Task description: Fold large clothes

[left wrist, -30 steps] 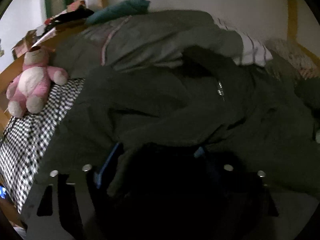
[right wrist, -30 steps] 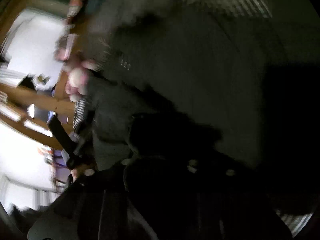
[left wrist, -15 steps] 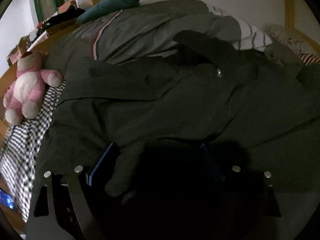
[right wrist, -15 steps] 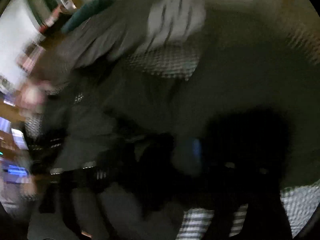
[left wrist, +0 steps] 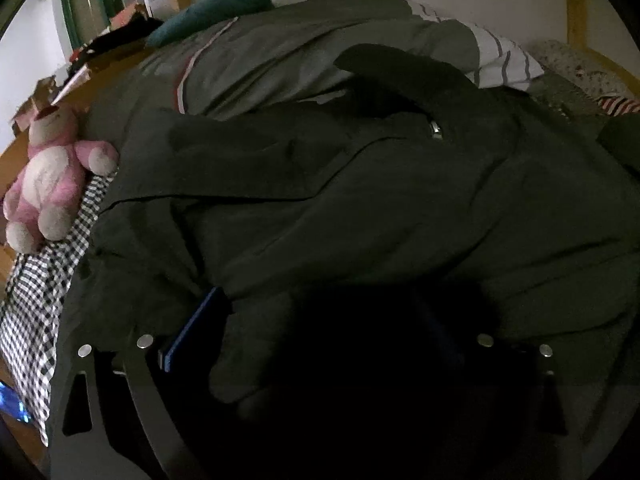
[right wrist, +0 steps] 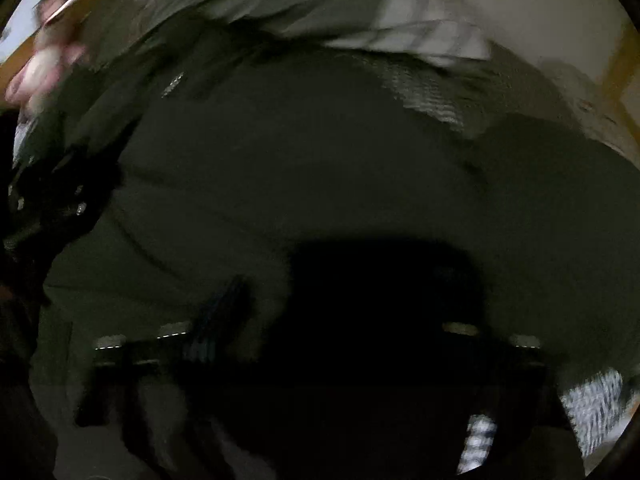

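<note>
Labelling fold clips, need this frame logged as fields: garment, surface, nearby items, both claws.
garment: dark green jacket, spread out and rumpled, zip pull showing
surface: bed with checked sheet
nearby: pink plush bear at the jacket's edge; teal pillow; striped cloth
left claw: open, jaws just been opening; a jacket fold lies between them
right claw: over the jacket, jaws just been closing; blur hides state and contents

Left tool [left wrist: 316, 320] angled downward, jaws just opened wide, right tool [right wrist: 340, 304] blurred, jaws closing
</note>
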Motion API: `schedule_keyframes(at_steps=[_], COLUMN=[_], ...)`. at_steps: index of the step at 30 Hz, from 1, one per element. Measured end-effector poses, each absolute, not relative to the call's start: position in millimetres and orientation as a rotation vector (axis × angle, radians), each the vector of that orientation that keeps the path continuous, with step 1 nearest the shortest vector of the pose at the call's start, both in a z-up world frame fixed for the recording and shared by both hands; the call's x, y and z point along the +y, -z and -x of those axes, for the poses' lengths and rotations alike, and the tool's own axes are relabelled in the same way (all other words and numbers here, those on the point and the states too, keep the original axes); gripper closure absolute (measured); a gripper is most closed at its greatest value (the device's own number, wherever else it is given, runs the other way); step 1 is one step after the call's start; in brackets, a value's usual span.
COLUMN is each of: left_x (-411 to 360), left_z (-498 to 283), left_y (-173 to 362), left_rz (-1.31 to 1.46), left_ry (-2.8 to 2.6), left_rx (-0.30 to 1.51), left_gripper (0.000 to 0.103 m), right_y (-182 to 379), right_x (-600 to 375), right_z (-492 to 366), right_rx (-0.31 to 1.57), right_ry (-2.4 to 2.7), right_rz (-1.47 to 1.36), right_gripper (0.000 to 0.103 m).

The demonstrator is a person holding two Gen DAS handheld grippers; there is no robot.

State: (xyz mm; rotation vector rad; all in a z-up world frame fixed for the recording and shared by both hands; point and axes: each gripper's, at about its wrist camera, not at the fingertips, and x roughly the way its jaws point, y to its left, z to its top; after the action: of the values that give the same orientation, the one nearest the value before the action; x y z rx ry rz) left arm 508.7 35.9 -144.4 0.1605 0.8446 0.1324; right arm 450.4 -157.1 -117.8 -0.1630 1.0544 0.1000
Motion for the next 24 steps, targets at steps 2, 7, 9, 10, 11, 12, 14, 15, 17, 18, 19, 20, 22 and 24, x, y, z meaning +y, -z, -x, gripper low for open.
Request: schedule_keyframes(at_steps=[2, 7, 9, 10, 11, 12, 14, 15, 17, 18, 19, 20, 22, 24], left_x=[36.6, 36.9, 35.4, 35.3, 35.6, 35.8, 35.2, 35.2, 34.2, 33.8, 33.4, 32.9, 31.1, 25.6], left_z=[-509.2, -510.9, -511.2, -511.3, -511.8, -512.2, -511.3, -510.8, -510.5, -509.6, -509.0, -508.0, -501.3, -489.0], left_y=[145.4, 146.2, 145.8, 146.0, 146.4, 146.3, 146.8, 146.9, 147.0, 146.7, 145.5, 143.3, 132.3, 113.9], left_rz=[-0.161, -0.161, -0.164, -0.165, -0.166, -0.166, -0.169, -0.168, -0.169, -0.171, -0.173, -0.175, -0.159, -0.120], left_ry=[-0.139, -0.146, -0.145, -0.146, -0.149, -0.151, -0.154, -0.156, -0.159, -0.161, -0.162, -0.163, -0.146, -0.129], left_rx=[0.845, 0.853, 0.853, 0.852, 0.853, 0.853, 0.849, 0.846, 0.842, 0.839, 0.835, 0.830, 0.791, 0.703], left_gripper=[0.010, 0.010, 0.010, 0.010, 0.010, 0.010, 0.010, 0.010, 0.010, 0.010, 0.010, 0.010, 0.010, 0.010], right_y=[105.7, 137.8, 140.1, 137.6, 133.3, 129.0, 118.0, 118.0, 118.1, 120.3, 122.9, 122.1, 121.1, 110.9], right_x=[-151.3, -105.2, -135.6, -148.5, -160.1, -169.3, -201.2, -209.4, -212.7, -211.2, -210.2, -213.7, -228.7, -260.5], right_z=[-443.7, -424.9, -423.2, -420.5, -416.9, -415.5, -407.2, -404.1, -397.6, -396.3, -394.3, -388.8, -402.0, -392.7], right_rx=[0.996, 0.966, 0.956, 0.954, 0.931, 0.912, 0.871, 0.857, 0.828, 0.822, 0.808, 0.785, 0.762, 0.701], right_ry=[-0.013, -0.020, -0.071, -0.069, 0.001, 0.048, 0.027, 0.001, -0.029, -0.032, -0.037, -0.053, -0.090, -0.076], right_rz=[0.170, 0.411, 0.273, 0.246, 0.260, 0.252, 0.103, 0.056, 0.058, 0.078, 0.094, 0.069, -0.020, -0.138], right_gripper=[0.026, 0.004, 0.004, 0.003, 0.003, 0.003, 0.003, 0.003, 0.003, 0.003, 0.003, 0.003, 0.003, 0.003])
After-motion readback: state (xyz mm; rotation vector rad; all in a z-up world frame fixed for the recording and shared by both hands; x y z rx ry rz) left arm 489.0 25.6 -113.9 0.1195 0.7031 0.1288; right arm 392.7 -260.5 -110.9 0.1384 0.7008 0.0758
